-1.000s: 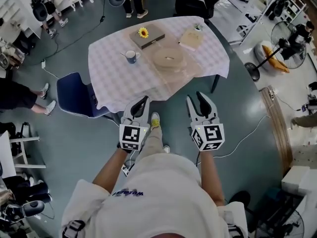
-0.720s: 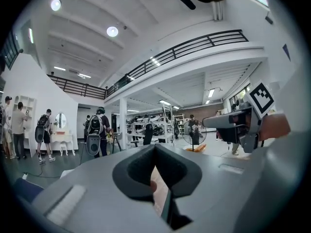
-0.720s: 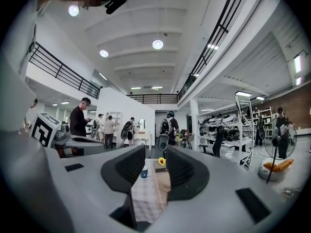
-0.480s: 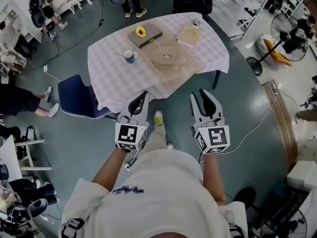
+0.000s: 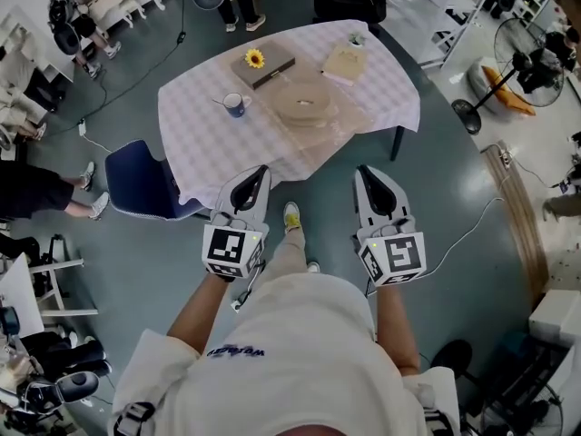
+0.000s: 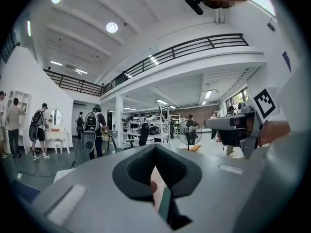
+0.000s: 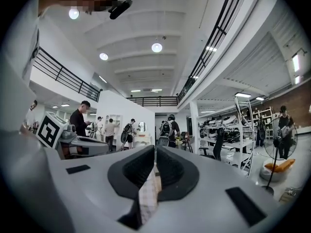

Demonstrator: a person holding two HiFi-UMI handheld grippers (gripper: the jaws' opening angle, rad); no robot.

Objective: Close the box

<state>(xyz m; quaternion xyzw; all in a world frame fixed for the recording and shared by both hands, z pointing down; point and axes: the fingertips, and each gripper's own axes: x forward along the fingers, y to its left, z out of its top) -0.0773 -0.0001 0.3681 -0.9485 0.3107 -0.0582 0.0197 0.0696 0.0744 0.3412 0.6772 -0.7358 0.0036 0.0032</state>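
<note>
Still pre-approach: left tool [image 5: 260,171] closed up, empty; right tool [image 5: 366,171] has just been closing on nothing. Box [image 5: 270,64] on bench [image 5: 204,130] well apart, so next, reach in.

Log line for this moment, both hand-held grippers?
left hand-held gripper: shut, empty | right hand-held gripper: jaws just closing, nothing between | both in air, short of white checked-cloth table

Items [image 5: 307,104] on table [image 5: 195,130] too small to identify; chair [image 5: 136,178] partly under tablecloth.
</note>
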